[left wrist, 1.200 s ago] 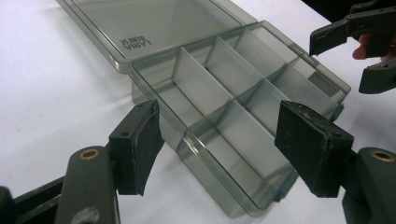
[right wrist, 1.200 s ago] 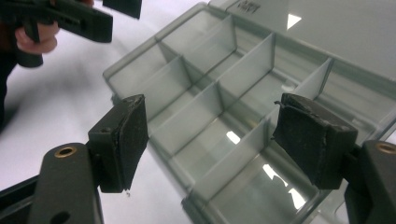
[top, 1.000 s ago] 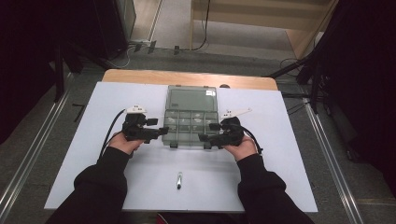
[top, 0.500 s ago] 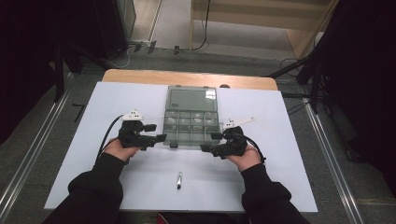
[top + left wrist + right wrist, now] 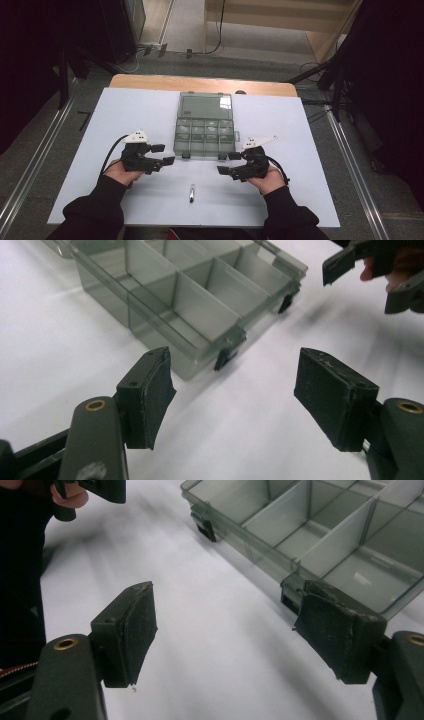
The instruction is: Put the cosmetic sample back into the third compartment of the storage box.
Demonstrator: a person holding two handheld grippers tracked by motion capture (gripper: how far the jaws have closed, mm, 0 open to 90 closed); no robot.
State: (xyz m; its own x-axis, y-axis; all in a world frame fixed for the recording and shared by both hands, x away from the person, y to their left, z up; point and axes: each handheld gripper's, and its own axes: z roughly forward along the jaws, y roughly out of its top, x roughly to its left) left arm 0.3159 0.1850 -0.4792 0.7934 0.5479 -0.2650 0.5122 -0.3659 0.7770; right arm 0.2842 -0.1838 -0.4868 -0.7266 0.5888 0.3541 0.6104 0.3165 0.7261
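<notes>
The left claw (image 5: 235,390) stands wide apart, its two black padded jaws rising from the bottom edge with bare white bench (image 5: 240,440) between them. Beyond the left jaw lies a clear grey compartment box (image 5: 185,295), lid open, its dividers upright and two dark latches on the near wall (the compartments look empty from here). At far right, the other claw (image 5: 370,277) hovers over the bench, with fingertips (image 5: 367,274) behind it.

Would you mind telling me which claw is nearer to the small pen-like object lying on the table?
Right. The right claw sits just up and right of the pen-like object; the left claw is farther, up and left.
</notes>
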